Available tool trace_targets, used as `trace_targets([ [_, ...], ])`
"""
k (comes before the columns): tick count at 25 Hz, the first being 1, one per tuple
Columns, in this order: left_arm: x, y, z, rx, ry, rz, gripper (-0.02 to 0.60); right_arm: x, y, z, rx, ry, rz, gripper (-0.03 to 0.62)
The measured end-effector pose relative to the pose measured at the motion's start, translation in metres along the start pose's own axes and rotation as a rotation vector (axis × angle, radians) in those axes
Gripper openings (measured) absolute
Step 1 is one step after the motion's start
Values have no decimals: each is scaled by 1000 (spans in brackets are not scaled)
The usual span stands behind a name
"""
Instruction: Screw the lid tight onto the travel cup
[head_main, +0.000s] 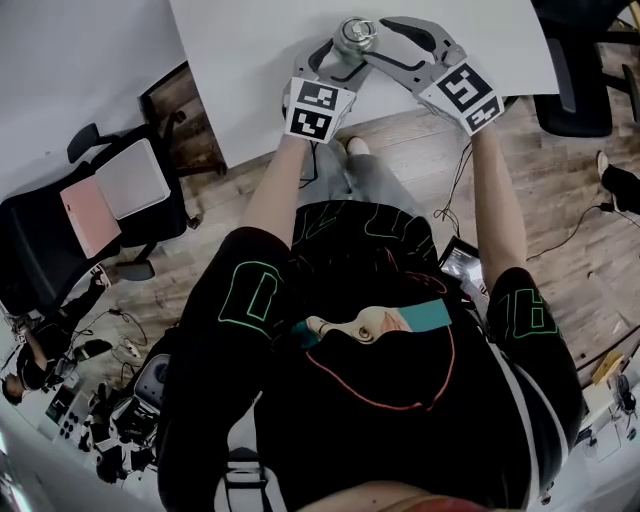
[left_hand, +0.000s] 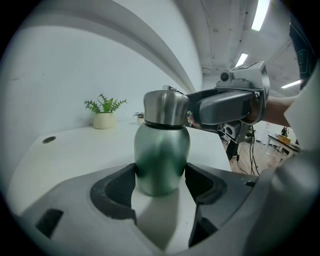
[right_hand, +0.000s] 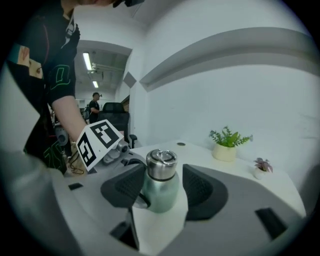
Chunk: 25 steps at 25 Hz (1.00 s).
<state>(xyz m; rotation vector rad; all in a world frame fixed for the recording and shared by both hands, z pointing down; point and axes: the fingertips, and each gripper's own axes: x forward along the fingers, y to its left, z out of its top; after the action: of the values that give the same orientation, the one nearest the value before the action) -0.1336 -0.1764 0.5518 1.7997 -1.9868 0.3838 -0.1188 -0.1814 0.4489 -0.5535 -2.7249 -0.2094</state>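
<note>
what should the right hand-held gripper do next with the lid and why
Probably close the right hand-held gripper on the lid and give it a tightening turn. Its jaws stand on either side of the lid with a gap showing, so it has no grip now, while the left hand-held gripper clamps the body of the cup and steadies it upright.

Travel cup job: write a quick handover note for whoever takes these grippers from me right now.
Left gripper: shut on the green body of the travel cup, holding it upright on the white table.
Right gripper: open, with its jaws around the steel lid but not gripping it.
Done: the lid sits on the cup.
Left: the pictures do not show whether it is fully tight. Probably close on the lid and twist until it stops.
</note>
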Motion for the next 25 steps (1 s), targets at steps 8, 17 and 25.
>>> trace_targets([
  [8, 0, 1, -2, 3, 7, -2, 319, 13, 1, 15, 14, -36, 225, 236],
  [17, 0, 1, -3, 2, 10, -5, 319, 18, 2, 15, 15, -51, 191, 225],
  [25, 1, 2, -4, 9, 6, 4, 319, 14, -1, 11, 175, -138, -194, 224],
])
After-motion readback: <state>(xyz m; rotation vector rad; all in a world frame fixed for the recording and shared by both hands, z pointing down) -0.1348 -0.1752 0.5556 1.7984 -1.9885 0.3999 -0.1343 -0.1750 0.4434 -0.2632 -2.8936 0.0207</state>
